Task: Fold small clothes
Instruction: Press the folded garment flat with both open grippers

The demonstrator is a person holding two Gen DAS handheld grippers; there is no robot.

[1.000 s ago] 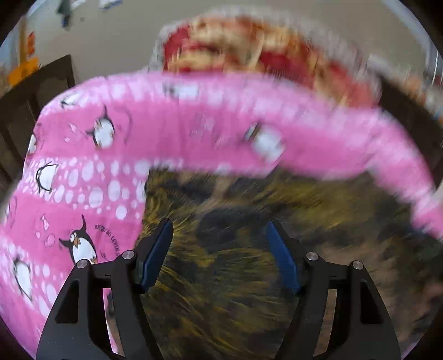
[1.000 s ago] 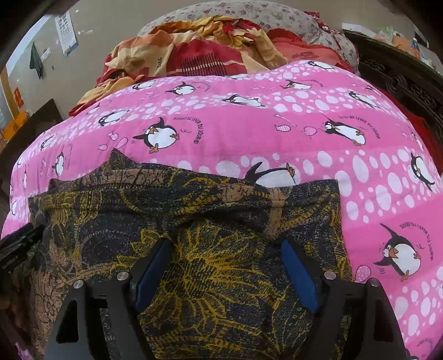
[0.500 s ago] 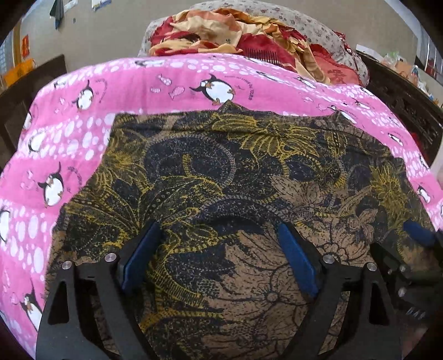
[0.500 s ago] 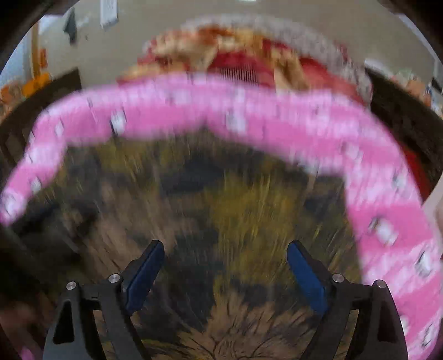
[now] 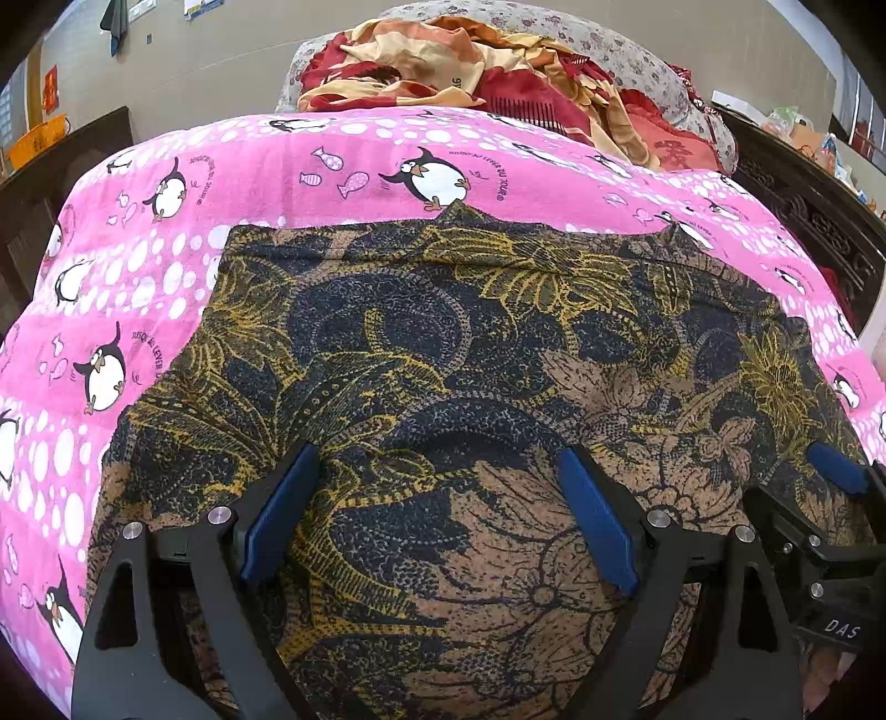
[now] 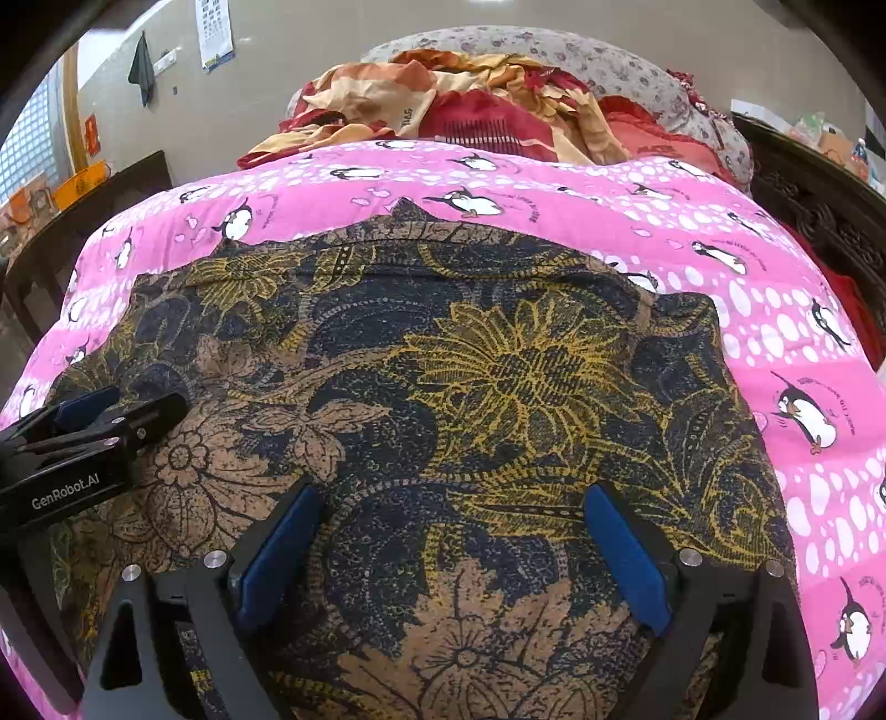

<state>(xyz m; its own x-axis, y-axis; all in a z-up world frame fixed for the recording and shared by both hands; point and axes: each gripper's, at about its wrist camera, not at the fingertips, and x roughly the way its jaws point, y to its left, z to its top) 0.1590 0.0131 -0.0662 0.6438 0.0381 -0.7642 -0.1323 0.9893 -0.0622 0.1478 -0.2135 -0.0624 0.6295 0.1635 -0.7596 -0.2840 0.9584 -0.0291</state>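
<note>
Both my left gripper (image 5: 437, 515) and right gripper (image 6: 448, 548) hung spread wide, empty, over the black-and-gold floral garment (image 5: 470, 360); a shallow pinch risked dragging the pink penguin-print bedsheet (image 5: 166, 266) too.

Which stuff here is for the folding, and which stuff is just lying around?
For the folding:
dark floral garment
left gripper, open
right gripper, open

Just lying around:
pink penguin bedsheet, under the garment
red and orange blanket heap
grey floral pillow
wall calendar
</note>
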